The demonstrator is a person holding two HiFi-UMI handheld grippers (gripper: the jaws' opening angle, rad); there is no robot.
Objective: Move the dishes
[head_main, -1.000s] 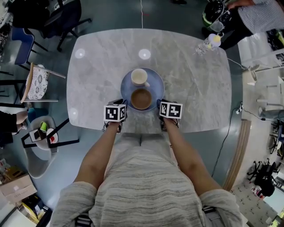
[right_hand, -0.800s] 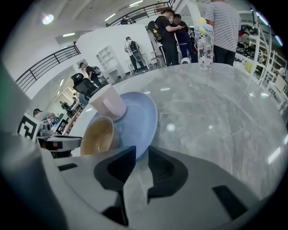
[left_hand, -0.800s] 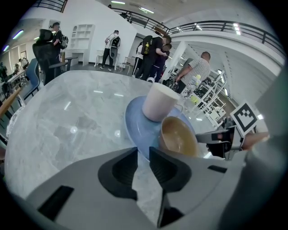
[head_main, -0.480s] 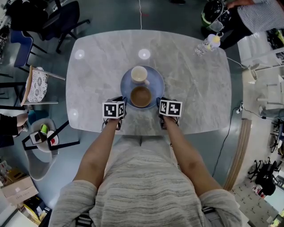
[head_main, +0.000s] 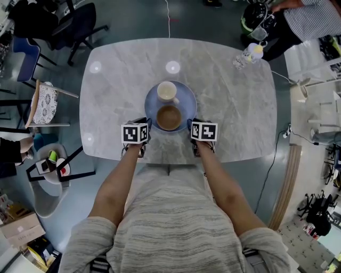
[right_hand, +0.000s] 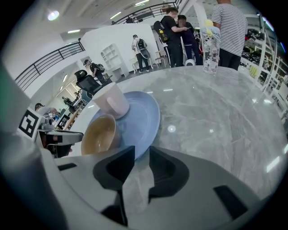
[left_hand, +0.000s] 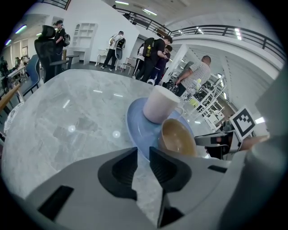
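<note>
A blue plate (head_main: 185, 99) lies on the marble table (head_main: 229, 106), bearing a white mug (head_main: 167, 91) and a brown bowl (head_main: 169, 117). My left gripper (head_main: 144, 124) stands at the plate's near left rim and my right gripper (head_main: 193, 126) at its near right rim. In the left gripper view the jaws (left_hand: 143, 155) stand slightly apart, with the plate (left_hand: 137, 130) rim just at their tips and bare table showing in the gap. The right gripper (right_hand: 141, 155) has just been opening its jaws. The plate (right_hand: 144, 121) rim reaches their mouth, with nothing pressed between them.
A clear water bottle (head_main: 246, 55) stands at the table's far right corner. Chairs (head_main: 45, 98) sit off the left side, and a person in a striped shirt (head_main: 311, 16) stands beyond the far right. The table's near edge runs just behind my grippers.
</note>
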